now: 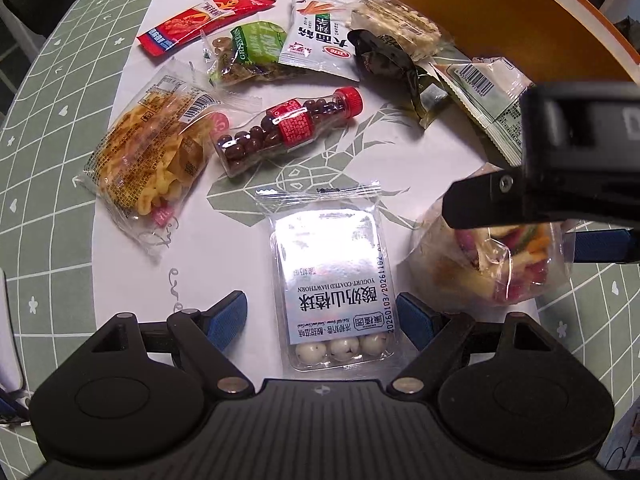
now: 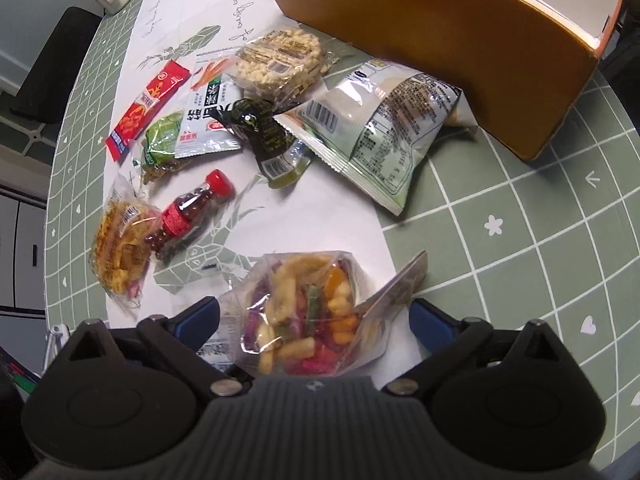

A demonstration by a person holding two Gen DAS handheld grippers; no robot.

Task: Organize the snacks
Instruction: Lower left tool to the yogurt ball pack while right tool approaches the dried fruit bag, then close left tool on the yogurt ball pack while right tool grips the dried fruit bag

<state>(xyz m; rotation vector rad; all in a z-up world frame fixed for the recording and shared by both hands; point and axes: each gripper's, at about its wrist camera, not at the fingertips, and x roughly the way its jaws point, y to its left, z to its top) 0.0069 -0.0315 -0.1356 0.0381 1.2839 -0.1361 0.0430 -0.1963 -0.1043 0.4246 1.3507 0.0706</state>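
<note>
My left gripper [image 1: 322, 320] points down over a clear pack of yogurt-coated hawthorn balls [image 1: 332, 272]. The pack lies between its blue pads, which stand apart from it, so the gripper is open. My right gripper [image 2: 316, 318] is open around a clear bag of mixed colourful vegetable crisps [image 2: 304, 320], pads wide of the bag on both sides. That bag [image 1: 492, 264] also shows at the right of the left wrist view, partly under the right gripper's black housing [image 1: 580, 128]. An orange box [image 2: 460, 32] stands at the back right.
Other snacks lie spread on the white runner: a red packet [image 1: 204, 20], a green bag [image 1: 248, 52], a white packet [image 1: 316, 36], a rice cake [image 1: 400, 24], a dark wrapper [image 1: 392, 64], a red-capped bottle of brown balls [image 1: 288, 128], a yellow crisp pack [image 1: 152, 152], a large pale bag [image 2: 384, 128].
</note>
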